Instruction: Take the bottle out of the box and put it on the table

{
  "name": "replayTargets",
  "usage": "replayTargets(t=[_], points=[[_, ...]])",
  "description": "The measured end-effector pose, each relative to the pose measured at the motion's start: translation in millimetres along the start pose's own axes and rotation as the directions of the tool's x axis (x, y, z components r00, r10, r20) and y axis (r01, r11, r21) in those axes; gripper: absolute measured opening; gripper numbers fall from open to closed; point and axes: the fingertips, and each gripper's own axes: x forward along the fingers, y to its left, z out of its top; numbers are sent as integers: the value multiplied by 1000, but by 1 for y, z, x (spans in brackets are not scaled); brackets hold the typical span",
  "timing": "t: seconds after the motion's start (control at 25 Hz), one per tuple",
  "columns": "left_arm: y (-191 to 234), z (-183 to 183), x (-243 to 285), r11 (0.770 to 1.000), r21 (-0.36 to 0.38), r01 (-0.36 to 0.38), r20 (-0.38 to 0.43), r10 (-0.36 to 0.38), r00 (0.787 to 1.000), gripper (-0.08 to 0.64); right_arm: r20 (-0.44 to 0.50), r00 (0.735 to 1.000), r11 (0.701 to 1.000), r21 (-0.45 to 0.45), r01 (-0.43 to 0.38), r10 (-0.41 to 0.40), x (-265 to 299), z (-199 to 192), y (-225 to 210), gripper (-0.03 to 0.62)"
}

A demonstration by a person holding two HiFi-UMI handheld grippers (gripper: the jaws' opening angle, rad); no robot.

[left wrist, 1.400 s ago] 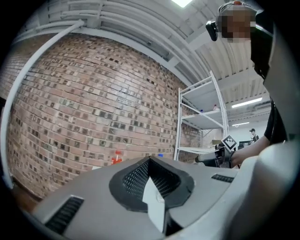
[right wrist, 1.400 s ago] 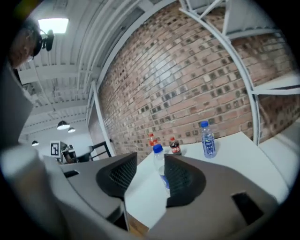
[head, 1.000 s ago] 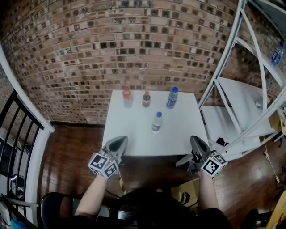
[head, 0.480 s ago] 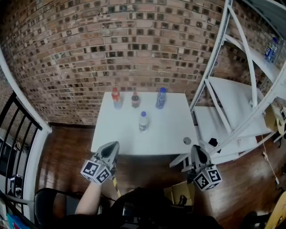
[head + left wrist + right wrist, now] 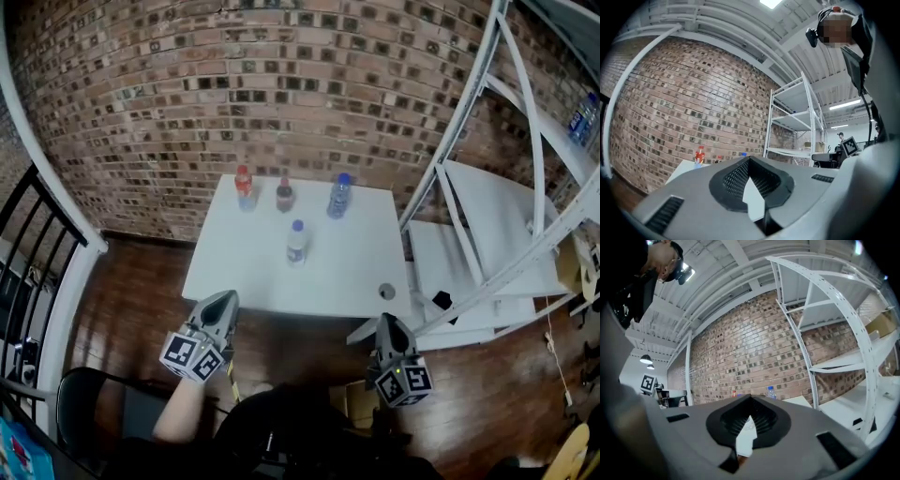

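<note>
Both grippers backed off the table (image 5: 337, 286) toward the near side.
Pinched together and empty: left gripper (image 5: 223, 298), right gripper (image 5: 386, 322). Four bottles (image 5: 297, 242) stand on top; the box (image 5: 357, 403) near-right barely shows. Next I'd guess: open, reach down.

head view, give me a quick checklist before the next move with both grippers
1. Left gripper empty, jaws together: ok.
2. Right gripper empty, jaws together: ok.
3. Bare room at the front of the white square table: ok.
4. Clear plastic bottle standing alone mid-table, upright and away from the edges: ok.
5. Box to pick from in sight: cannot tell.
</note>
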Motion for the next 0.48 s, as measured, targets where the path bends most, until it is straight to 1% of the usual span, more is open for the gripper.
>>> replayTargets(t=[0.12,0.24,0.36,0.48], points=[[4,0,-1,999,-19,-34,32,35,999,3,-2,1000,999,32,-11,11,7,-5,3,0],[10,-4,-8,997,-35,-63,30,64,997,3,-17,1000,999,40,-7,8,4,-12,6,0],[21,-4,-17,995,-43,-86,25,87,996,3,-16,1000,1000,23,4,-3,6,-8,3,0],[31,-2,-18,994,-23,-104,25,105,994,3,-8,1000,1000,-14,-6,6,13,2,2,0]])
